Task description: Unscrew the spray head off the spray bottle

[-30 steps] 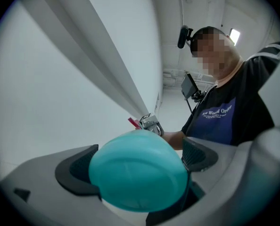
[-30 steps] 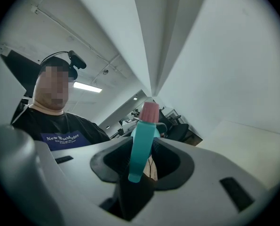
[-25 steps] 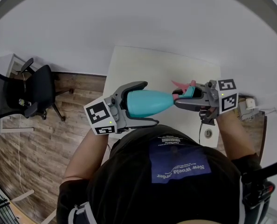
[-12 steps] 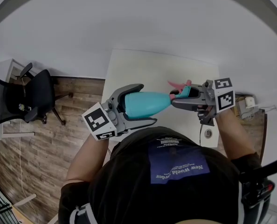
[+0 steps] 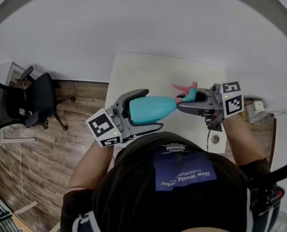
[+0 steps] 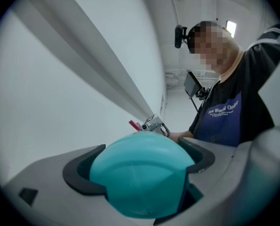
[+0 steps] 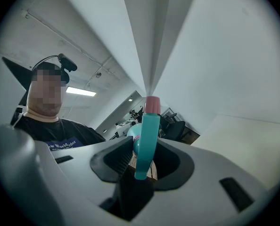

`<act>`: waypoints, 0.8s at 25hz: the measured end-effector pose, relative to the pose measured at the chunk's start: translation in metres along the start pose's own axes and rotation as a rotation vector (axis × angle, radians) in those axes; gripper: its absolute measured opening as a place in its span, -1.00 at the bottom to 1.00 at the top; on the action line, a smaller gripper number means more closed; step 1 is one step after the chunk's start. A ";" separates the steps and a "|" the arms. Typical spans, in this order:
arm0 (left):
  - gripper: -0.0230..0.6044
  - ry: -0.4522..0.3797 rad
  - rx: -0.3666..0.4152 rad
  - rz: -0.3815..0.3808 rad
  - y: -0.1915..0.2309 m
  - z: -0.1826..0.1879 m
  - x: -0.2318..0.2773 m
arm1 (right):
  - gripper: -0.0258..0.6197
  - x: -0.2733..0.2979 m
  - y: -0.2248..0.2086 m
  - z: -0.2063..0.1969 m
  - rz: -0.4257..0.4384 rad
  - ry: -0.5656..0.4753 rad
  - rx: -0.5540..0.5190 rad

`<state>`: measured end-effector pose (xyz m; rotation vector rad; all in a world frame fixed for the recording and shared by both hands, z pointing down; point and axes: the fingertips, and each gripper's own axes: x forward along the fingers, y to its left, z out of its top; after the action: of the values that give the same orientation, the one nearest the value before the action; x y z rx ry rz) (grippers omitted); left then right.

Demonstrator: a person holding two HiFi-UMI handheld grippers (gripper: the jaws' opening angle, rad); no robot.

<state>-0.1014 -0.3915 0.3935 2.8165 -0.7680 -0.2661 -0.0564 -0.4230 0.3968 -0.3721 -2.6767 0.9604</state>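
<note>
A teal spray bottle (image 5: 144, 109) is held level in the air over the white table (image 5: 148, 71), its round base toward my left gripper (image 5: 152, 108). That gripper's jaws have just been closing and now hug the bottle's body (image 6: 142, 178) on both sides, pads pressing on it. The teal spray head (image 5: 192, 95) with its pink trigger (image 5: 181, 87) points right and away. My right gripper (image 5: 182, 103) is shut on the spray head, which stands upright between its jaws (image 7: 147, 135) in the right gripper view. The neck joint is hidden by the jaws.
A black office chair (image 5: 32, 98) stands on the wood floor (image 5: 80, 105) to the left. A small white box (image 5: 257, 106) sits past the table's right edge, and a round fitting (image 5: 215, 137) near its front corner. The person's torso fills the lower frame.
The left gripper's jaws have drawn in a little onto the bottle's body. The bottle and the right gripper stay where they were.
</note>
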 end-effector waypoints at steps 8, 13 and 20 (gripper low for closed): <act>0.65 -0.015 -0.113 -0.013 0.000 -0.004 0.001 | -0.53 -0.001 0.004 0.001 0.002 0.002 -0.059; 0.64 -0.025 -0.171 -0.026 0.000 -0.003 0.000 | -0.53 0.000 0.010 0.005 0.002 0.005 -0.125; 0.64 -0.024 -0.241 -0.040 0.000 -0.007 0.001 | -0.53 0.000 0.011 0.003 -0.017 0.041 -0.204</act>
<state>-0.0992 -0.3910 0.3998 2.6078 -0.6375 -0.3731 -0.0555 -0.4163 0.3878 -0.4048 -2.7428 0.6690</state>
